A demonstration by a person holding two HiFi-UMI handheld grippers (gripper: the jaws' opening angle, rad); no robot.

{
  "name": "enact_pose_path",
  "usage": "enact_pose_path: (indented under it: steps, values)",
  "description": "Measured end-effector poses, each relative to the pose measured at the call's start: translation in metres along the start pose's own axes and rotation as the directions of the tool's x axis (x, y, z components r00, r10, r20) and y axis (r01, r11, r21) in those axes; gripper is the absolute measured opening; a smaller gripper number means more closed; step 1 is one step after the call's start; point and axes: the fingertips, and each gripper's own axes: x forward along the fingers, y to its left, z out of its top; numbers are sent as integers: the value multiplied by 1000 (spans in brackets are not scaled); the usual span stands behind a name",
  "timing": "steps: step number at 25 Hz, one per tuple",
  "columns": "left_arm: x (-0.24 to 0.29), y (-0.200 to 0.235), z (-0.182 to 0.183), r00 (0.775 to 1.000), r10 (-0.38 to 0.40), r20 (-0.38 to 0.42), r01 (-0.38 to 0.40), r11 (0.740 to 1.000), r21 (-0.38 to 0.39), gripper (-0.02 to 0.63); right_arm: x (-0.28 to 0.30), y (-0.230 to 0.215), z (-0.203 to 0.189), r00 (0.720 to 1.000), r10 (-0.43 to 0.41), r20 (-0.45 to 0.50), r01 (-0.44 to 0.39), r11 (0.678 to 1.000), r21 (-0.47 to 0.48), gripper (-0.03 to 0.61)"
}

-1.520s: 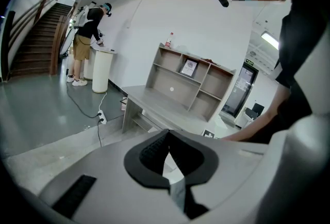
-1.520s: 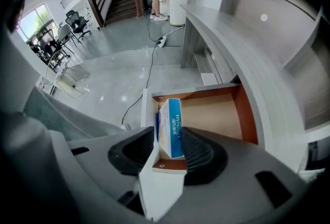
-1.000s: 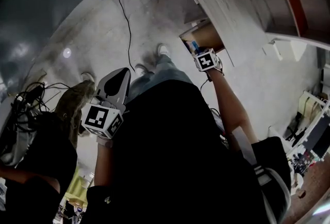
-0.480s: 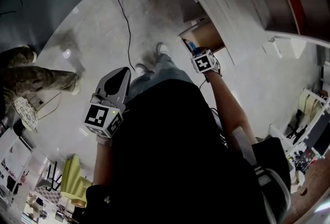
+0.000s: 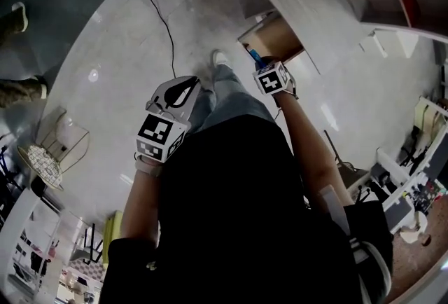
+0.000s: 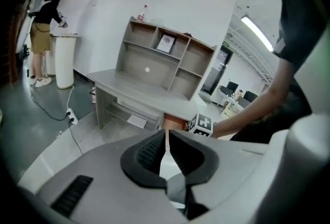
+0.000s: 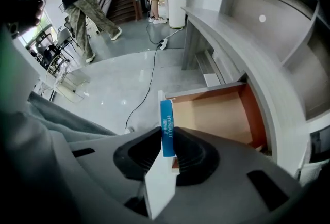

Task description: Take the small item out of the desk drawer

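Observation:
A small blue and white box (image 7: pixel 167 126) stands upright between the pads of my right gripper (image 7: pixel 167 138), which is shut on it. The box hangs just outside the front of the open desk drawer (image 7: pixel 219 114), whose wooden inside shows nothing else. The head view has the right gripper (image 5: pixel 259 63) at the drawer (image 5: pixel 276 40) with the blue box (image 5: pixel 253 56) sticking up from it. My left gripper (image 5: pixel 187 85) hangs over the floor beside the person's leg, shut and holding nothing. In the left gripper view its pads (image 6: pixel 166 138) meet, with the desk (image 6: pixel 139 89) beyond.
A grey desk top (image 7: pixel 242 52) with a shelf unit runs above the drawer. A black cable (image 7: pixel 149 78) crosses the floor to a power strip (image 6: pixel 69 114). A white bin (image 7: pixel 177 3) stands at the desk's far end. A person (image 7: pixel 87 6) walks beyond; a wire basket (image 7: pixel 69 81) is left.
The head view has swung, so the drawer and both grippers sit higher in it. The left gripper has come up and right. A person in camouflage trousers has moved off left.

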Motion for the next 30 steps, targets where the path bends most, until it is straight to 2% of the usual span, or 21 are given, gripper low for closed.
enact_pose_path:
  steps: [4,7,13,17,25,30]
  values:
    - [58,-4,-10,990,-110,-93,118,989,83,36,0,-1,6,1000,3,14,-4,999,50,66]
    - [99,-6,-24,970,-162,-182,193,967,167,52,0,2,4,1000,17,20,-19,997,75,63]
    - [168,-8,-63,914,-217,-343,320,906,278,96,2,2,3,999,23,29,-25,997,69,58]
    - [203,-6,-80,881,-215,-422,371,867,332,131,5,-1,3,999,32,42,-35,996,82,57]
    - [252,-11,-113,812,-199,-549,481,762,433,194,4,0,1,997,47,60,-53,994,100,55]
    - [275,-12,-126,771,-182,-610,545,685,484,238,4,-1,0,996,56,72,-64,992,109,52]
